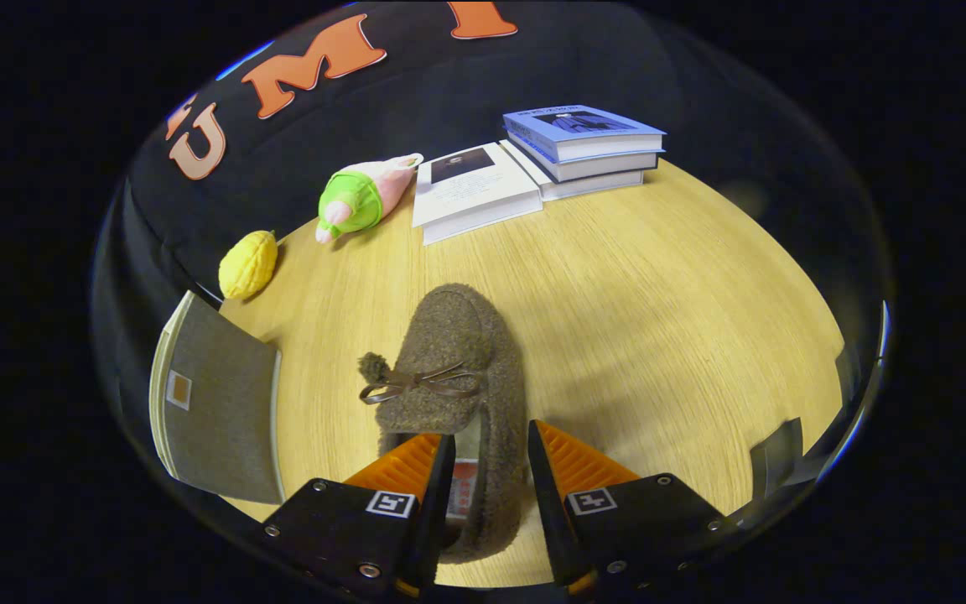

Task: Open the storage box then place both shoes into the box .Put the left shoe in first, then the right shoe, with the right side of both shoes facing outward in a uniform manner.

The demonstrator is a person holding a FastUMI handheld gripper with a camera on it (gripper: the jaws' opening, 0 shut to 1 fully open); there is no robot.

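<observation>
The claw hides the shoe's heel sides.

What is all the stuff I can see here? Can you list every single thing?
Shoe: one, fuzzy brown with a bow, on the table, heel end at the fingers.
Grey book: one, beside the shoe.
Lemon toy: one, yellow, beyond the grey book.
Plush toy: one, green and pink, beyond the shoe by the wall.
White book: one, next to the plush toy.
Book stack: blue-topped, looks like three, beside the white book.
Table: one, light wood.
Gripper: one, fingers apart, one inside the shoe's opening and one outside its wall.
</observation>
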